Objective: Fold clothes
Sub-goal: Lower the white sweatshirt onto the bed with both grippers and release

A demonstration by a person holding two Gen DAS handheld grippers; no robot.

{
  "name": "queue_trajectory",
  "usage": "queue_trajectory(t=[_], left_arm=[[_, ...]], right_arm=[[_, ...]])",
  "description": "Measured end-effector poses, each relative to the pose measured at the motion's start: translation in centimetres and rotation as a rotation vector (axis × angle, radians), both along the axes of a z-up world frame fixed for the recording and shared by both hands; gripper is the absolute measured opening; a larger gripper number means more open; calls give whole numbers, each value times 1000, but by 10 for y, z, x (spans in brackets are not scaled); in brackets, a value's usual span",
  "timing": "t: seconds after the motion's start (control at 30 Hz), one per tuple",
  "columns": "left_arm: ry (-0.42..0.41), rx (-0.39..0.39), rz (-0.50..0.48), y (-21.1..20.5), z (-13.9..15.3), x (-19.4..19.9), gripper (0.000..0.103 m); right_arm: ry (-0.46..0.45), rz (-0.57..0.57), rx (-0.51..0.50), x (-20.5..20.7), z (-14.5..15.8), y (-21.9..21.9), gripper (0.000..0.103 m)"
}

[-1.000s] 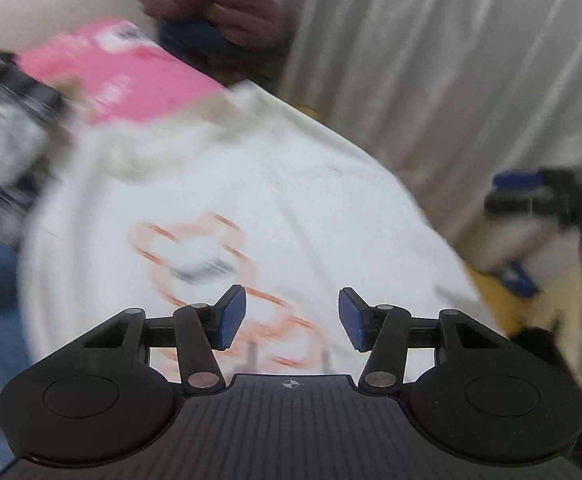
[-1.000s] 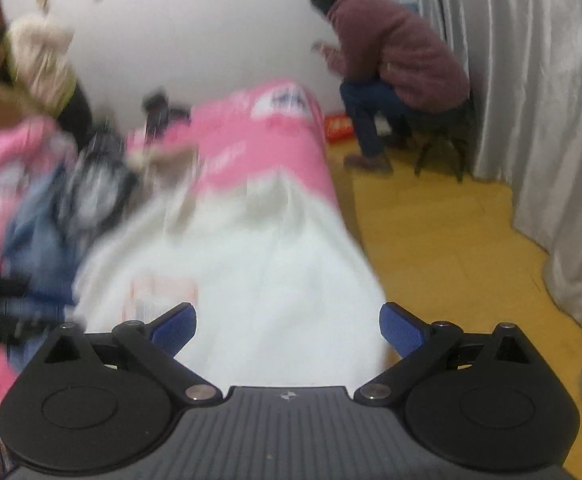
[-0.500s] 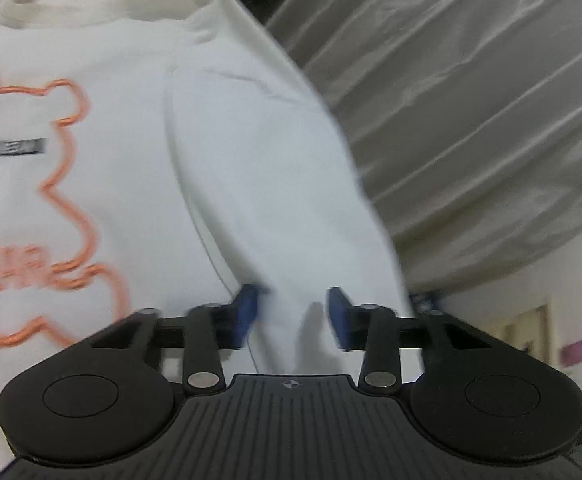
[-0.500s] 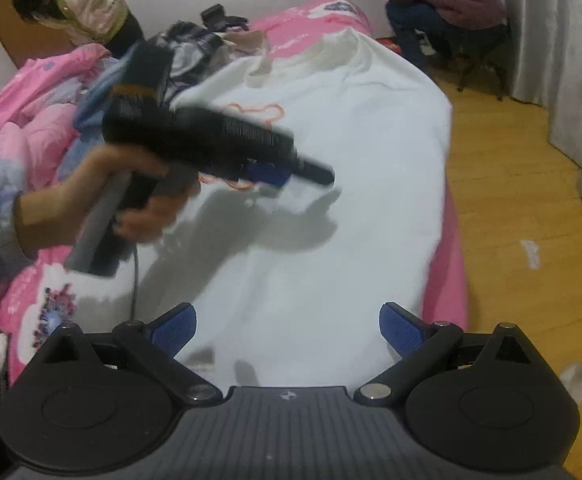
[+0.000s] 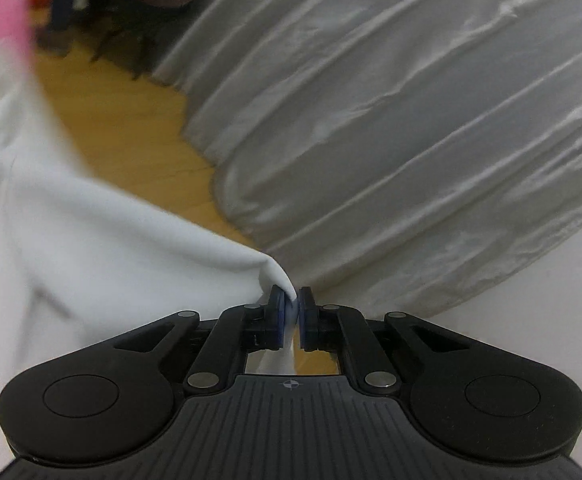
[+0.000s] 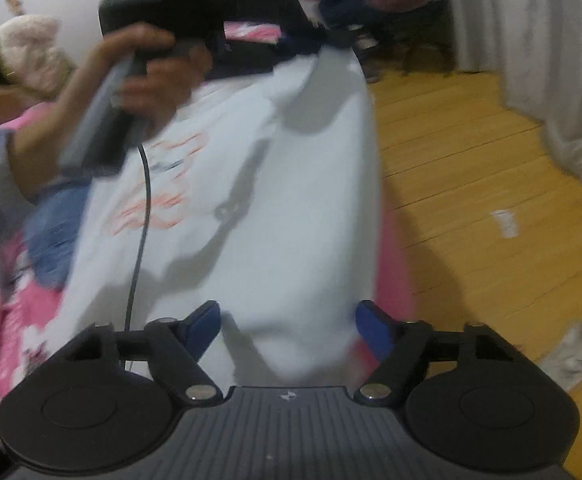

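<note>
The left tool (image 5: 290,307) has its blue pads pressed together on a pinch of the white sweatshirt (image 5: 91,240), and the cloth rises from the bed in a taut fold up to the pads. Seen from the right wrist, the hand (image 6: 147,76) gripping that left tool is up at the far left, with a thin black cable (image 6: 141,216) hanging down from it across the garment.

The sweatshirt (image 6: 275,208) lies spread along the pink bed (image 6: 391,280), its orange outline print (blurred here) on the left part of the chest. The right tool (image 6: 287,330) is spread wide apart, holding nothing; its pads sit on either side of the near end of the sweatshirt, and whether they touch the cloth is unclear.

To the right are the wooden floor (image 6: 471,184) and a pale grey curtain (image 5: 391,120).
</note>
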State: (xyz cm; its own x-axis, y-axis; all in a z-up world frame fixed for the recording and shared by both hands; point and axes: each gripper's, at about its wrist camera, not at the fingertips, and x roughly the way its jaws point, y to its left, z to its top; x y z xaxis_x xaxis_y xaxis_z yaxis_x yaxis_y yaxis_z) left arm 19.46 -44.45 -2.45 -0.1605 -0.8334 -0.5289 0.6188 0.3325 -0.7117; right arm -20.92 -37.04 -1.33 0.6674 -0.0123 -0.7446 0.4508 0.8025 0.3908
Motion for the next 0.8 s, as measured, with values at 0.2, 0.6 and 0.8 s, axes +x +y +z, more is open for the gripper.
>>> queue_trajectory(t=[0.2, 0.6, 0.8], left_arm=[[116, 92, 79, -81, -11, 31, 56], [-134, 225, 122, 67, 3, 55, 56], [-365, 314, 136, 207, 18, 7, 56]], right_arm=[[-39, -255, 16, -31, 9, -60, 80], [-46, -186, 51, 3, -5, -46, 88], [40, -51, 75, 39, -31, -13, 91]])
